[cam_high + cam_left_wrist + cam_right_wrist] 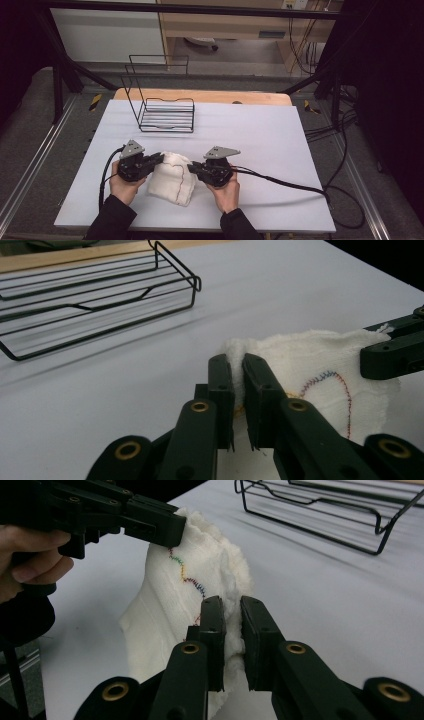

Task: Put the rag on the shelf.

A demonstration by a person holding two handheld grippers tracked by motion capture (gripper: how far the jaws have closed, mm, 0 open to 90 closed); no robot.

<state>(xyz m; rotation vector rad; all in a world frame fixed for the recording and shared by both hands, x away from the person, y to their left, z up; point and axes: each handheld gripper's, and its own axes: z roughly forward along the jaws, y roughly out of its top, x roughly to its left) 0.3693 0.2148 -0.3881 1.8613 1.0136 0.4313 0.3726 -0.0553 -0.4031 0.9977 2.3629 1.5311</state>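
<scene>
A white towel [172,177] with a coloured stitched line hangs between the two grippers, its lower part drooping to the table. My left gripper [159,159] is shut on the towel's left top corner [239,357], the cloth pinched between its black jaws [238,371]. My right gripper [192,169] is shut on the opposite corner [227,587], with cloth squeezed between its jaws [227,611]. In the right gripper view the left gripper [170,527] grips the towel's far edge.
A black wire rack [162,107] stands at the back left of the white tabletop [260,135], seen also in the left gripper view [95,295] and right gripper view [325,510]. Cables [280,182] trail off to the right. A wooden edge [200,95] lies behind.
</scene>
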